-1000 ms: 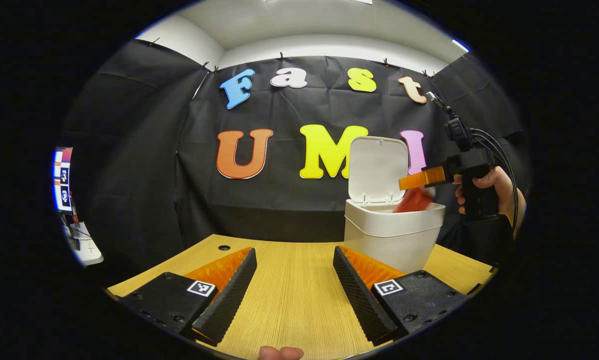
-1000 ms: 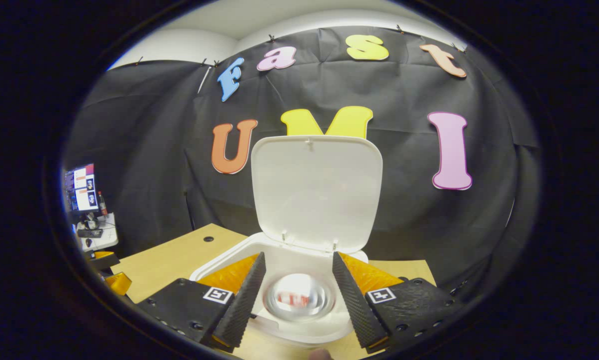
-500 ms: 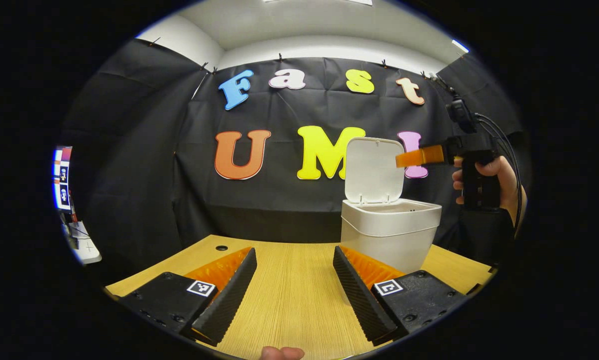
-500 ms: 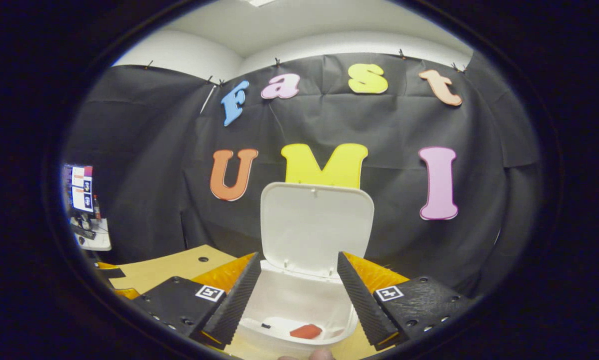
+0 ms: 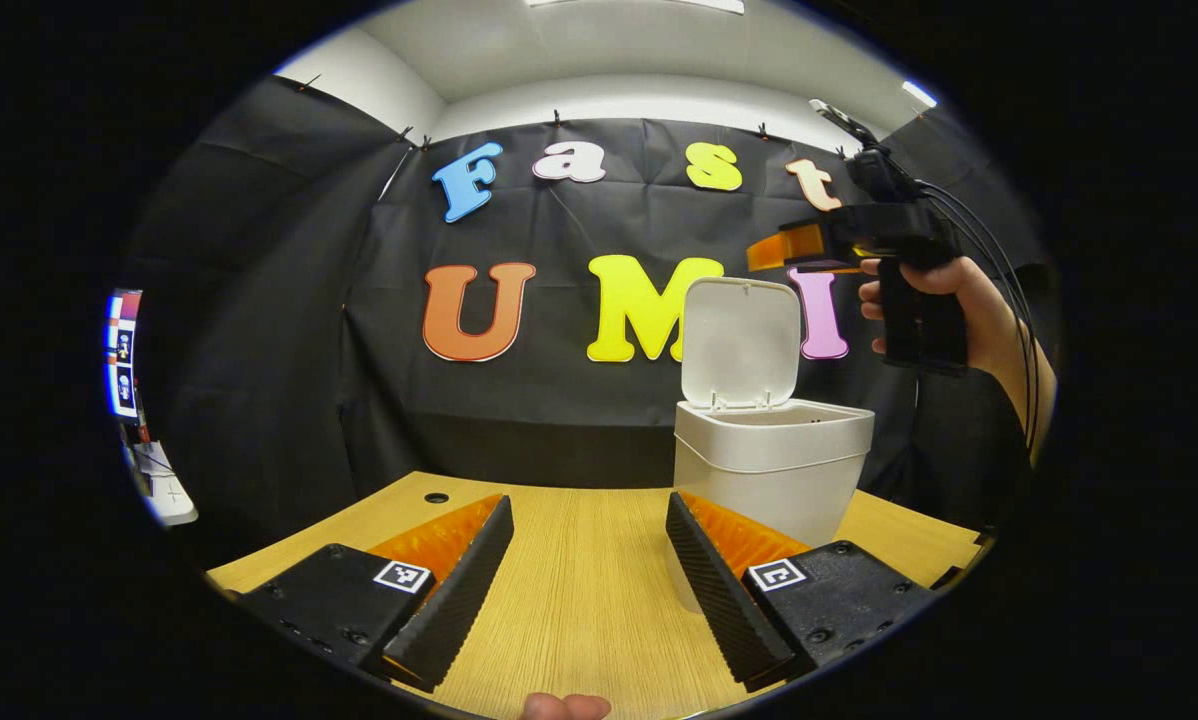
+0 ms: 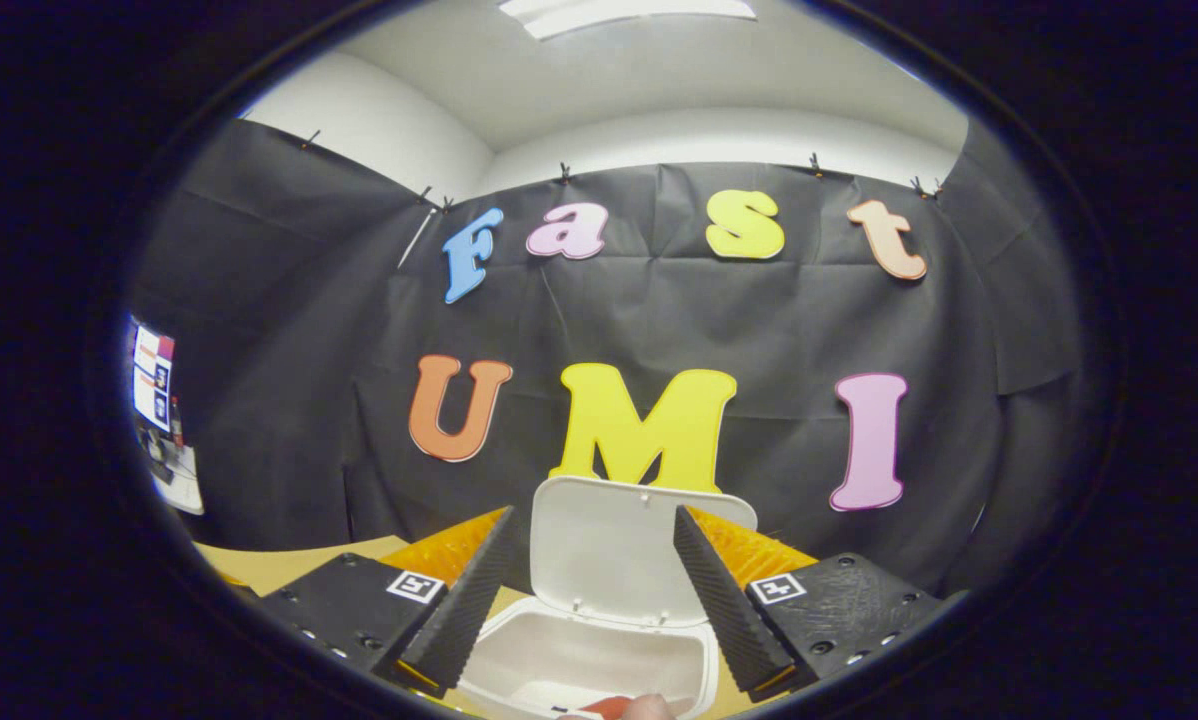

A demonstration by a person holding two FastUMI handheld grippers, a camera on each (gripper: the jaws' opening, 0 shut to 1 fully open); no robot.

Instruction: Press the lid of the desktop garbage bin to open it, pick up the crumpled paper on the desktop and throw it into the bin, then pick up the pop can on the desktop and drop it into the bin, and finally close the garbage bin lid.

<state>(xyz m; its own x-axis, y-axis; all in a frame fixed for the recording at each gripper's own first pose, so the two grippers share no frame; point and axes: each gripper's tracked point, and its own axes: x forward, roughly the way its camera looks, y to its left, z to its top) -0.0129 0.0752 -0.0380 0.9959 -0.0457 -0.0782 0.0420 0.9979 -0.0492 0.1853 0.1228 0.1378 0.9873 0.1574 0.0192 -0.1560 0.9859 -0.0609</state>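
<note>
The white garbage bin stands on the wooden table, right of centre, with its lid upright and open. My left gripper hovers low over the table in front of the bin, open, with nothing between its fingers. A hand holds my right gripper above and just right of the lid's top edge. In the right gripper view that gripper is open and empty, looking down past the lid into the bin. A red patch lies at the bin's bottom, mostly cut off.
A cable hole marks the table's far left part. Beyond the table's left edge are a monitor and a small white stand. Cables trail from the right gripper. The booth wall is close behind the bin.
The right gripper, open, rose from the bin's mouth to above the lid's top. The red can fell from between its fingers into the bin. The left gripper barely moved.
</note>
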